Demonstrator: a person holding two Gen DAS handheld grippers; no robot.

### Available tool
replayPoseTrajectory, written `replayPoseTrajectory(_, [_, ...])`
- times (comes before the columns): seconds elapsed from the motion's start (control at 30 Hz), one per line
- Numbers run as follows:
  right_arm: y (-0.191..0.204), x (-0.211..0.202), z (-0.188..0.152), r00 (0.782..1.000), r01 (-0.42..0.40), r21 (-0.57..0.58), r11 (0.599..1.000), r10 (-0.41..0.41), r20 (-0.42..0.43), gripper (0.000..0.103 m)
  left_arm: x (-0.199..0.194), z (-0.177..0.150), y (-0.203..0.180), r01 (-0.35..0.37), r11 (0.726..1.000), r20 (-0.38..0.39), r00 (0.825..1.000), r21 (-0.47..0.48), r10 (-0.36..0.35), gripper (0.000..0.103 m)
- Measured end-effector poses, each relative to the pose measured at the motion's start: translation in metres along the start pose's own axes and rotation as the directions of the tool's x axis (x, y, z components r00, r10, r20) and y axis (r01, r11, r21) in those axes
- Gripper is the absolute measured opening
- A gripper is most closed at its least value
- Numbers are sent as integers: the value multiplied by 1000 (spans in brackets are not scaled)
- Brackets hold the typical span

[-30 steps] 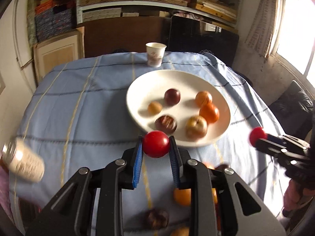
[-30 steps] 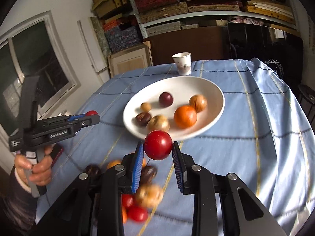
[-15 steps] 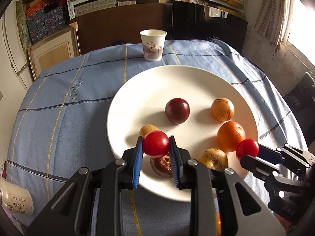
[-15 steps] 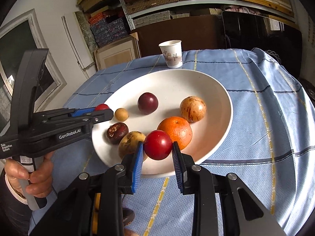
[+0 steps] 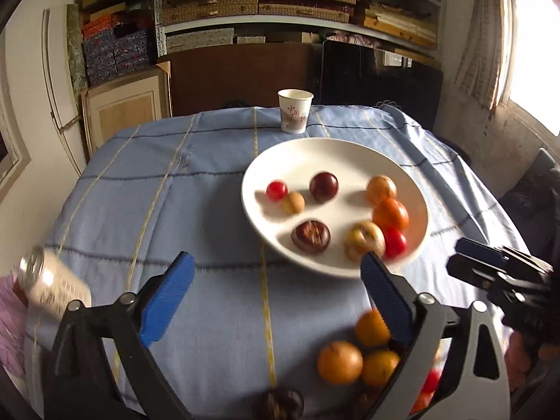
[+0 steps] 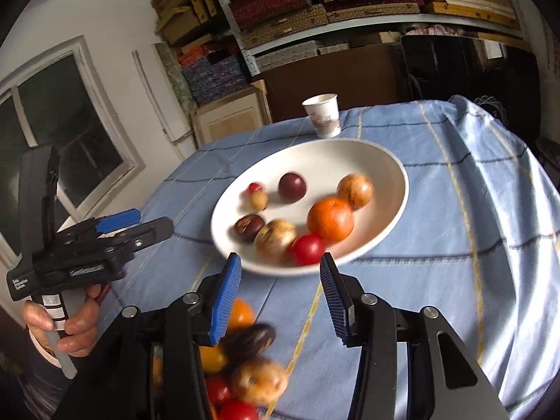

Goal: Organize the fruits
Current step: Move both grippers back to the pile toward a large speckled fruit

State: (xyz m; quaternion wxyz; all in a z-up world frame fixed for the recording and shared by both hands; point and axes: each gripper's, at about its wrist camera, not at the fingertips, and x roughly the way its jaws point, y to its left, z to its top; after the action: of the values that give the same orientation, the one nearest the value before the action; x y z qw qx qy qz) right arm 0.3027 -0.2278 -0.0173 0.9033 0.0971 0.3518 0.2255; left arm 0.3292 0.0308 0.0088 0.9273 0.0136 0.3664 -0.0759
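Before plate (image 5: 416,189), both grippers' fingers (image 5: 168,292) opening.

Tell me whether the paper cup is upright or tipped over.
Upright: the paper cup stands on its base on the tablecloth, open rim up.

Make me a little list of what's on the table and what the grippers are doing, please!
plate: white plate on the blue tablecloth
fruits on plate: seven, with two small red ones, a dark plum and an orange
fruits off plate: a pile on the cloth, nearer the person
cup: paper cup behind the plate
left gripper: opening, nothing between its jaws
right gripper: opening, nothing between its jaws
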Motion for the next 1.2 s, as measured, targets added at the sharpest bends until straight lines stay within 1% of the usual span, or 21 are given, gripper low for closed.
replayPoseTrajectory(0.1, [2, 0, -17, 998, -42, -7, 999, 41, -50, 48, -16, -29, 5, 21, 1000, -1, 1000, 10, -21, 96])
replayPoseTrajectory(0.17, [3, 0, -26, 994, -70, 8, 998, 70, -84, 48, -21, -47, 11, -5, 1000, -3, 1000, -13, 5, 96])
replayPoseTrajectory(0.2, [5, 0, -29, 992, -79, 4, 997, 79, -100, 48, -21, -53, 15, -12, 1000, -18, 1000, -29, 11, 96])
replayPoseTrajectory(0.33, [12, -10, -39, 988, -105, -1, 994, 105, -113, 48, -25, -76, 42, 52, 989, -63, 996, -141, -61, 96])
replayPoseTrajectory(0.43, [13, -12, -46, 986, -96, -4, 995, 94, -134, 48, -31, -88, 55, 55, 981, -60, 996, -186, -67, 96])
replayPoseTrajectory(0.57, [16, -7, -57, 982, -77, -22, 997, 72, -172, 48, -35, -95, 61, 64, 977, -56, 996, -202, -76, 96])
replayPoseTrajectory(0.63, [19, -4, -60, 981, -64, -42, 997, 55, -186, 48, -36, -97, 59, 62, 979, -55, 996, -195, -74, 96])
replayPoseTrajectory(0.73, [21, 0, -62, 981, -38, -63, 997, 26, -191, 48, -39, -97, 56, 54, 982, -49, 997, -181, -64, 96])
replayPoseTrajectory(0.87, [18, 5, -64, 979, -23, -58, 998, 11, -202, 48, -42, -97, 54, 67, 983, -40, 996, -171, -75, 96])
replayPoseTrajectory(1.2, [13, 15, -65, 976, -28, 3, 1000, 28, -216, 48, -50, -98, 44, 86, 987, -26, 996, -138, -91, 96])
